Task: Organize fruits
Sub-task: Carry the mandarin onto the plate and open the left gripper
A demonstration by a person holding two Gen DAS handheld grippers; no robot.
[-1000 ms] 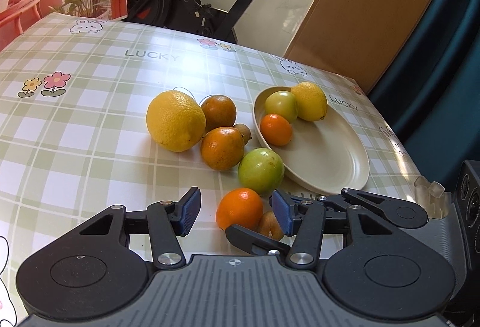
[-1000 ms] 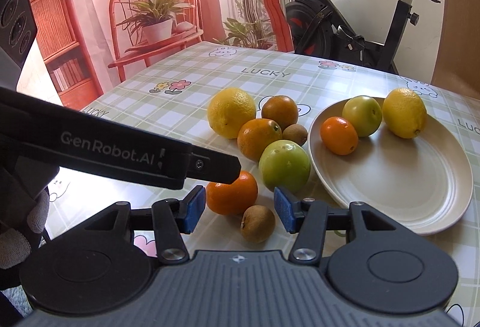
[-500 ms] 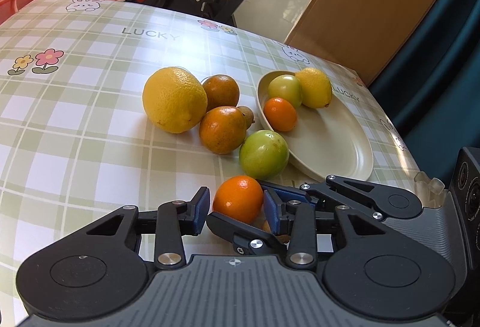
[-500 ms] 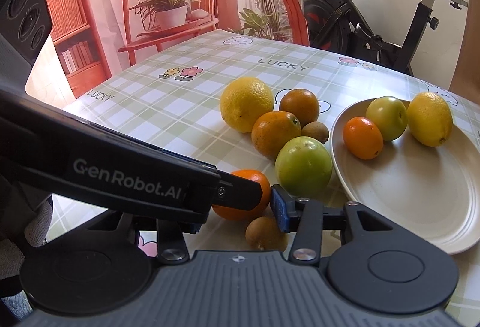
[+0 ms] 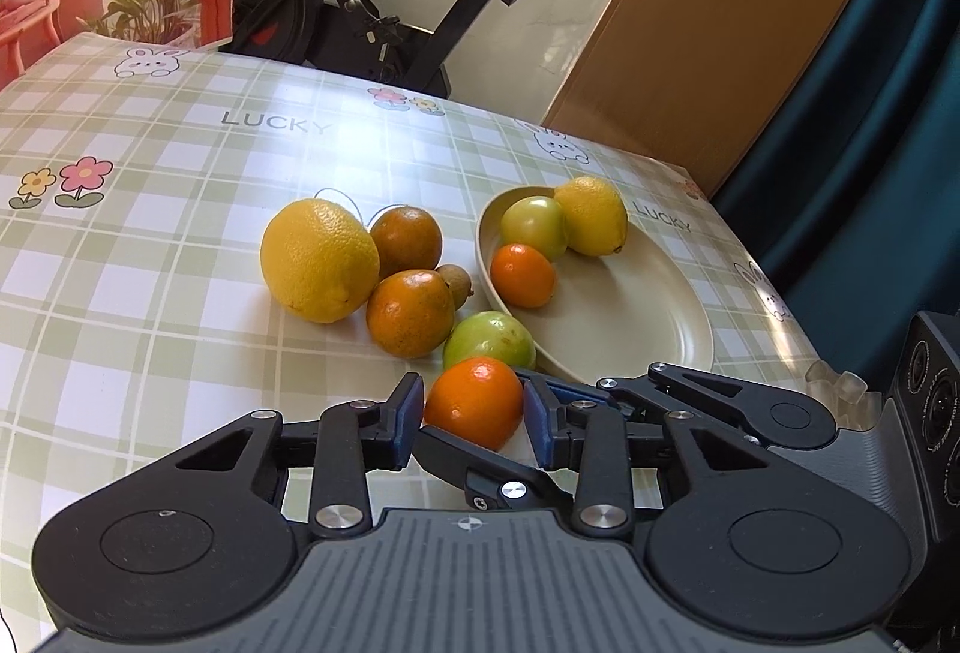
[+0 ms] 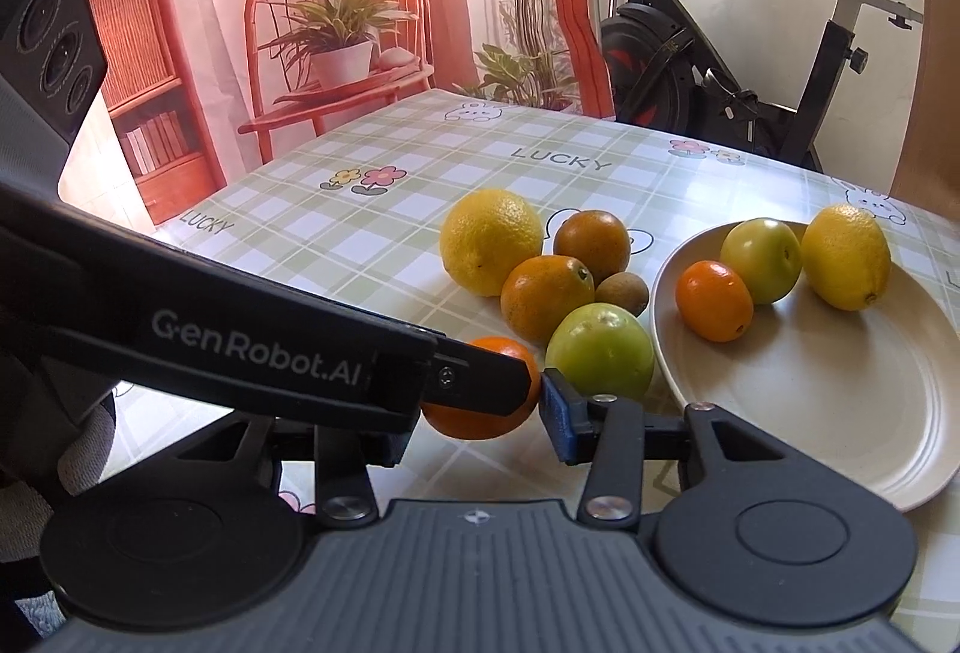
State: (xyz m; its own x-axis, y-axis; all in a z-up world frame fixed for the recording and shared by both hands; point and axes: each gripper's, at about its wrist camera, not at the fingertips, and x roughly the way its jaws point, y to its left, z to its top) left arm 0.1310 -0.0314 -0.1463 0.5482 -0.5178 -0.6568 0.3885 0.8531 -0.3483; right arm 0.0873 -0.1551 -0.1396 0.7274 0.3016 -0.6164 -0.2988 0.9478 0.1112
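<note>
Since a second ago both sets of jaws have drawn in, and the small brown fruit that lay on the near side of the small orange [image 5: 474, 401] is now hidden under the crossed fingers.

The checked surface [image 5: 150, 293] stretches ahead of the left hand-held gripper [image 5: 474, 413]. The plate [image 5: 648, 329], with three fruits on it, lies ahead and to its right. A big lemon [image 5: 318, 260] sits ahead to its left, and a green fruit [image 5: 489, 338] is just beyond its tips. The small orange rests on the surface between its blue pads, which are closing and appear to touch both flanks.

The right hand-held gripper [image 6: 483, 422] reaches in low from the right, one finger passing under the left one. Its near pad is covered, so I cannot tell if it pinches anything.

Both tools tilt moderately downward. To do this well, I would squeeze the orange across its widest part, lift straight up clear of the green fruit and the other tool, then carry it right to the plate
</note>
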